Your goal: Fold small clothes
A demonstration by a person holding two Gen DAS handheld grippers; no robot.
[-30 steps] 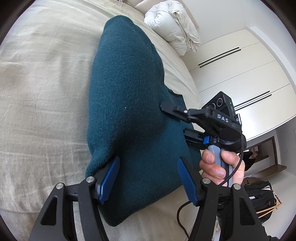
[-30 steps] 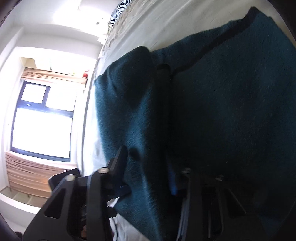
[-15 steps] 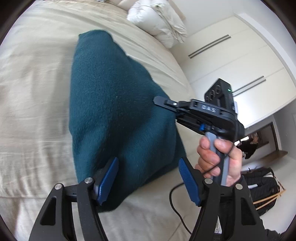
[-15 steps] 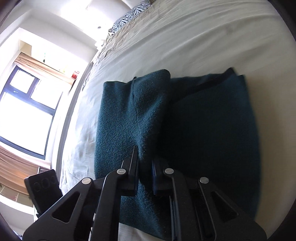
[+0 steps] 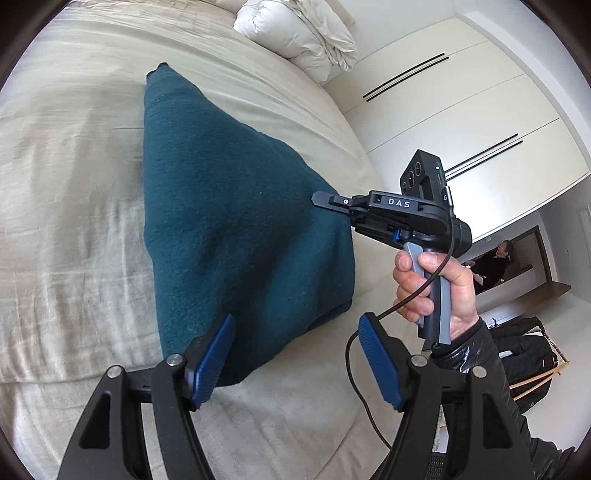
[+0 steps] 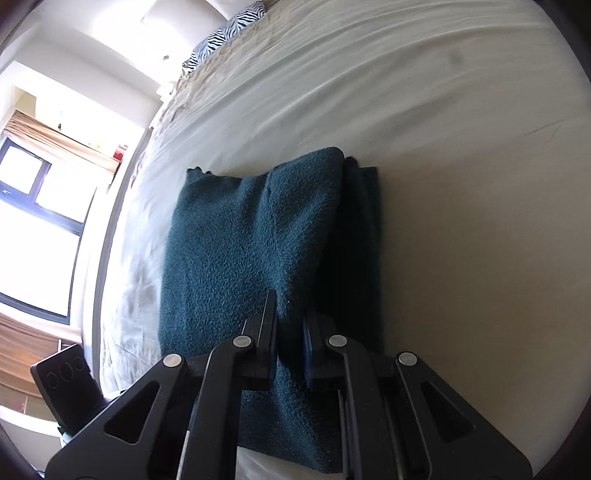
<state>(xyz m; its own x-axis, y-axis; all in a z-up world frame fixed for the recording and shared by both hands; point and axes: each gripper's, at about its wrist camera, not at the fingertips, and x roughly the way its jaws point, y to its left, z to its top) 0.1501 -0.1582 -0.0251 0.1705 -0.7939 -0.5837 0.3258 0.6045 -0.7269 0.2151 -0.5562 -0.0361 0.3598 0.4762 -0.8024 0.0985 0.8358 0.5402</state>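
Observation:
A dark teal knit garment (image 5: 229, 221) lies folded on the beige bed (image 5: 55, 184). In the right wrist view the garment (image 6: 240, 240) shows a thick folded ridge running toward me. My right gripper (image 6: 290, 317) is shut on that ridge near its front end, a strip of knit pinched between the fingers. From the left wrist view the right gripper (image 5: 319, 197) meets the garment's right side, where the cloth rises in a tent. My left gripper (image 5: 295, 354) stands open over the near corner, pads apart and off the cloth.
A white duvet (image 5: 303, 33) is bunched at the bed's far end, by white wardrobe doors (image 5: 461, 110). A zebra pillow (image 6: 229, 33) and a bright window (image 6: 29, 221) lie the other way. A person (image 5: 495, 262) and a black bag (image 5: 532, 354) are beyond the bed.
My right gripper closed on the garment's fold and lifted back with it. My left gripper drew back toward the near corner, so more of the bed shows around the garment.

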